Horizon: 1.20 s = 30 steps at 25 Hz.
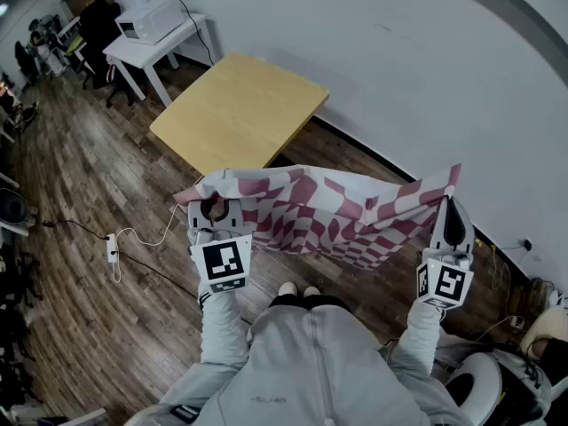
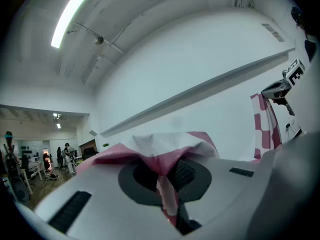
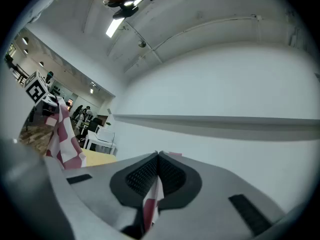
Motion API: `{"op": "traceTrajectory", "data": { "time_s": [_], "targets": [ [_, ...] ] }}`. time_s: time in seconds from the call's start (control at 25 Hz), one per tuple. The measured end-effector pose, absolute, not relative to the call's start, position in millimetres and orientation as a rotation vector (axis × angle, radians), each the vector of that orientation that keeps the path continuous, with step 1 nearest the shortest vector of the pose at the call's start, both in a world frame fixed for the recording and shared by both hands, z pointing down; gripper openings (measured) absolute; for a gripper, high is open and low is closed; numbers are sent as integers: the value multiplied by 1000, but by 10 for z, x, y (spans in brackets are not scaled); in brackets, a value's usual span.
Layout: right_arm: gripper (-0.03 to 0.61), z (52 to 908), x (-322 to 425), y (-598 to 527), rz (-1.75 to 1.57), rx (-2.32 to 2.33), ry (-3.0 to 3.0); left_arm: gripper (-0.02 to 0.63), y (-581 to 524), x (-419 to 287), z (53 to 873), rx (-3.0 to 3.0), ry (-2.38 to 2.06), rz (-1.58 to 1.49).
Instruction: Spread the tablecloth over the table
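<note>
A pink-and-white checked tablecloth (image 1: 328, 211) hangs stretched between my two grippers, held up in the air in front of the person. My left gripper (image 1: 211, 208) is shut on the cloth's left corner (image 2: 165, 156). My right gripper (image 1: 453, 204) is shut on the right corner (image 3: 152, 199). The bare light-wood table (image 1: 240, 109) stands beyond the cloth, against the white wall. The cloth sags in folds at its middle and hangs short of the table's near edge. In the left gripper view the right gripper (image 2: 280, 91) shows far right with cloth hanging from it.
A white side table (image 1: 155, 43) with a white appliance (image 1: 149, 16) stands at the back left. A white cable and power strip (image 1: 114, 251) lie on the dark wood floor at left. Office chairs and people are far back left. A white seat (image 1: 484, 384) is at the lower right.
</note>
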State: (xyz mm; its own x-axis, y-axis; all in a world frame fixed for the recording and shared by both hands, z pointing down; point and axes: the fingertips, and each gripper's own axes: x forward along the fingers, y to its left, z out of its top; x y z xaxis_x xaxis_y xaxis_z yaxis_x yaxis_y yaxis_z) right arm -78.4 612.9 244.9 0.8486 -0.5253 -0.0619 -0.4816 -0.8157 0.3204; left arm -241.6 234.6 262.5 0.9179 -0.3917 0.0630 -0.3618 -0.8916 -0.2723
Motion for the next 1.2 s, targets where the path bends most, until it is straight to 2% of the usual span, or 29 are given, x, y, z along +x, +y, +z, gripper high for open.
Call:
{"op": "traceTrajectory", "data": {
  "time_s": [0.84, 1.2],
  "targets": [
    [21, 2248, -364, 6045, -345, 2752, -927, 29, 2438, -2535, 2364, -2740, 778, -118],
    [20, 2305, 322, 5203, -334, 2698, -986, 29, 1668, -1989, 2480, -2749, 854, -126]
  ]
}}
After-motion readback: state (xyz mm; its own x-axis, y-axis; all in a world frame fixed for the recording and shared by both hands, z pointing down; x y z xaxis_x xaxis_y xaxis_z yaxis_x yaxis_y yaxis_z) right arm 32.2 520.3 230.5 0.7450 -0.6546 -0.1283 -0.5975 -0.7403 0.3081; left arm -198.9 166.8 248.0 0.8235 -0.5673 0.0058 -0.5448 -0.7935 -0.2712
